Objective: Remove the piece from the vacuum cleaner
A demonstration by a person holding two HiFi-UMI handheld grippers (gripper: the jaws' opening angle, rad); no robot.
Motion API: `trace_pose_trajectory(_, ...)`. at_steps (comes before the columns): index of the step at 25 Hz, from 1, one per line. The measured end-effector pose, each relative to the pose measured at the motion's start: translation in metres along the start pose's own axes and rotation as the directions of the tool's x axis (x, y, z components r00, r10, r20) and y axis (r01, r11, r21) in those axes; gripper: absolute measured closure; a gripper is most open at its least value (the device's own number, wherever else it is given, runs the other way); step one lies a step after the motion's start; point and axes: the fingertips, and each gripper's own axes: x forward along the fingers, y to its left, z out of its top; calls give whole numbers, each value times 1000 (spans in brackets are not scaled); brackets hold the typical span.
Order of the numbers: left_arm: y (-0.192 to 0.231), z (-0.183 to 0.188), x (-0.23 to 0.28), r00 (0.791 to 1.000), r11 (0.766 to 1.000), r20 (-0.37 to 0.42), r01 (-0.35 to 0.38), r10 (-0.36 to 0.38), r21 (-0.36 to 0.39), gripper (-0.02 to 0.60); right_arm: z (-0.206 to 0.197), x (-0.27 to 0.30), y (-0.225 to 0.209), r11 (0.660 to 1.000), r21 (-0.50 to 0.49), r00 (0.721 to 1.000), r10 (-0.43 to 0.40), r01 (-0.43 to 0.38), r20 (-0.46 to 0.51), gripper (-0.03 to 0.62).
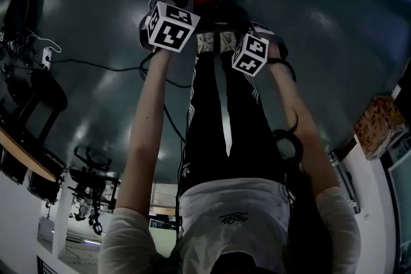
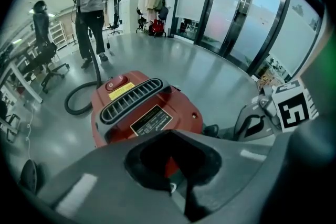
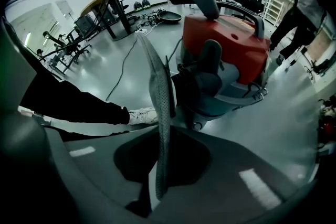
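A glossy grey floor point(image 2: 210, 76) runs through an open office to tall glass doors point(image 2: 236, 18), with black swivel chairs point(image 2: 47, 60) at the side and another person point(image 2: 89, 2) standing farther back. On the floor sits the round canister vacuum cleaner point(image 2: 142, 107), which has a red plastic top with a ribbed black grille, a grey lower body, and a coiled black hose point(image 2: 79, 97). The left gripper point(image 2: 170, 136) is over that red top, its smooth grey jaws drawn together, with only red showing through the hollow between them. The right gripper point(image 3: 160, 139) has its jaws clamped on a thin flat grey piece with a fine mesh texture point(image 3: 160, 92). The piece is seen edge-on and held upright just beside the vacuum.
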Motion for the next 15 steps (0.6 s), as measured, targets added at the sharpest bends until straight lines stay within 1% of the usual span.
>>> trace_pose_trajectory(2, 1, -1, 0, 1000, 1000, 1, 1, -1, -7, 580, 0, 1, 12, 1000, -3, 1000, -1, 1, 14, 559)
trace_pose_trajectory(6, 1, 0, 0, 1000, 1000, 5, 1, -1, -9, 580, 3, -1, 19, 998, 67, 999, -10, 8, 40, 559)
trace_pose_trajectory(7, 1, 1, 0, 1000, 1000, 7, 1, -1, -9, 580, 4, -2, 21, 998, 65, 999, -6, 3, 43, 559)
trace_pose_trajectory(11, 1, 0, 0, 1000, 1000, 10, 0, 0, -14, 580, -1, 3, 47, 999, -5, 999, 38, -38, 35, 559)
trace_pose_trajectory(12, 1, 0, 0, 1000, 1000, 9, 1, -1, -15, 580, -4, 3, 51, 999, -2, 999, 43, -43, 33, 559)
trace_pose_trajectory(15, 1, 1, -1, 1000, 1000, 10, 4, -4, -17, 580, -12, -3, 54, 998, 46, 999, 40, -42, 31, 559)
